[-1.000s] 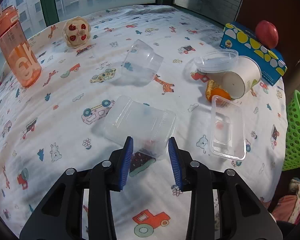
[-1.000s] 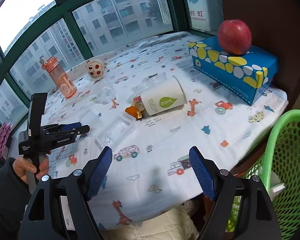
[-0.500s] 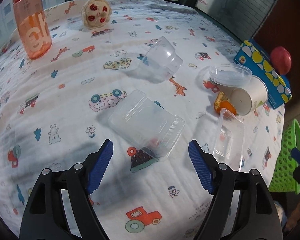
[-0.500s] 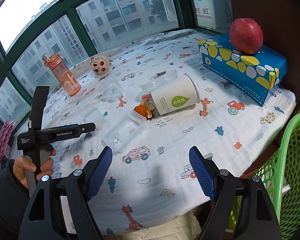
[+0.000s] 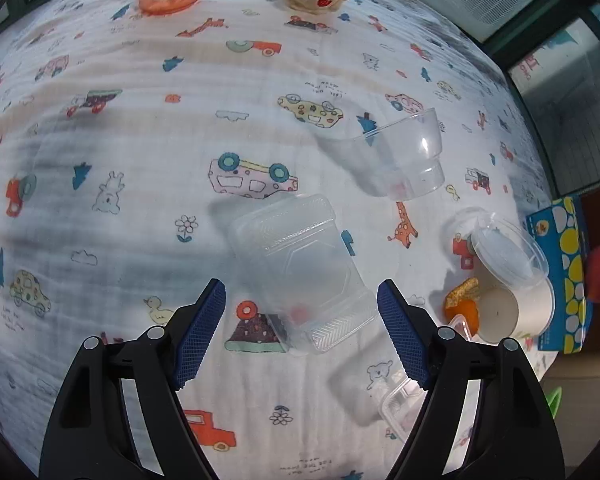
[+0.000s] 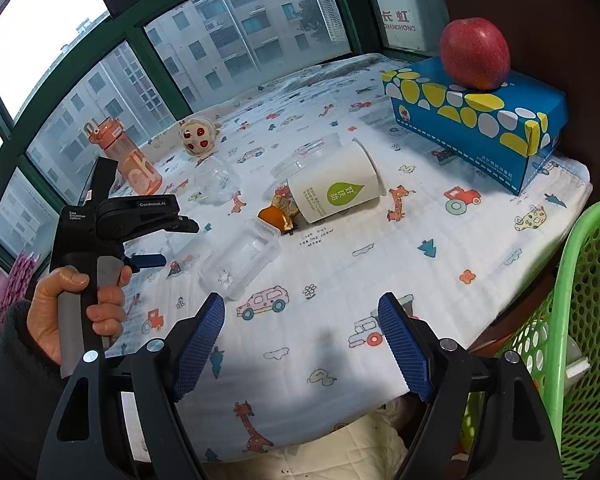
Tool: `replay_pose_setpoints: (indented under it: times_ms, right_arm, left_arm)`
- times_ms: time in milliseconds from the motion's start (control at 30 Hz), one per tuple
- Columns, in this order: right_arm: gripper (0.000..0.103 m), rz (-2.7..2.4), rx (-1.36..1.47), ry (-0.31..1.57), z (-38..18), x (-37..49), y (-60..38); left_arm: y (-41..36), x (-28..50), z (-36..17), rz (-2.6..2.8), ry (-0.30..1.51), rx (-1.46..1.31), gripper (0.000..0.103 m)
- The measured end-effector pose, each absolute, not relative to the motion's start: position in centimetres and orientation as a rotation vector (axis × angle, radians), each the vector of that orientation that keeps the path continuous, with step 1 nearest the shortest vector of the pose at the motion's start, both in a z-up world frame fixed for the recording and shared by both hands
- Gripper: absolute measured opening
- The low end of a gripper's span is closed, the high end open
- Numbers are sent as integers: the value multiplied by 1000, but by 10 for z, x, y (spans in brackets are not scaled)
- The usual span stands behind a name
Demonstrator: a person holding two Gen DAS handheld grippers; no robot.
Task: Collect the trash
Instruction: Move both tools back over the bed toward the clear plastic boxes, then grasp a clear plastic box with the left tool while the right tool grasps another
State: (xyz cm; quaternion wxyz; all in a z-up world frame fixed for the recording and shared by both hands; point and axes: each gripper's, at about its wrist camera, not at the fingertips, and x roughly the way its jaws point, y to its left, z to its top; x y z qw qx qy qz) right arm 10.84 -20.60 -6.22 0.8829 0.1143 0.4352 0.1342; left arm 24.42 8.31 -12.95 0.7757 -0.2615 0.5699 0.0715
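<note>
A clear clamshell container [image 5: 296,268] lies on the printed tablecloth. Its near end sits between the blue pads of my left gripper [image 5: 301,292], which is open wide and does not touch it. Beyond lie a tipped clear cup [image 5: 400,160], a white paper cup [image 5: 516,312] on its side with a clear lid [image 5: 508,256] on it, and orange peel [image 5: 464,308]. A clear rectangular box [image 6: 240,260] lies ahead of my right gripper [image 6: 302,312], which hangs open and empty over the cloth. In the right wrist view a hand holds the left gripper [image 6: 176,242].
A green mesh basket [image 6: 580,320] stands off the table's right edge. At the back right a red apple [image 6: 474,52] rests on a blue tissue box [image 6: 480,120]. An orange bottle [image 6: 132,160] and a round toy [image 6: 198,136] stand by the window.
My left gripper's jaws spread from narrow to wide. It rolled and came down closer, so the clamshell's near end now lies between the pads. The right gripper barely moved.
</note>
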Motion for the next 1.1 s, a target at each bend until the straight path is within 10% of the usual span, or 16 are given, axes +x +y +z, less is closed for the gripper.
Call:
replay_pose_setpoints:
  times_ms: [300, 567, 1100]
  right_arm:
    - [76, 279, 251, 925, -72, 107, -212]
    - [76, 287, 235, 930, -71, 110, -205]
    - [76, 304, 353, 1098, -87, 168, -136]
  left_arm:
    - [71, 255, -133, 314, 1237, -524, 77]
    - [75, 247, -126, 273, 1211, -490, 50]
    - [132, 196, -109, 111, 1138, -415, 49]
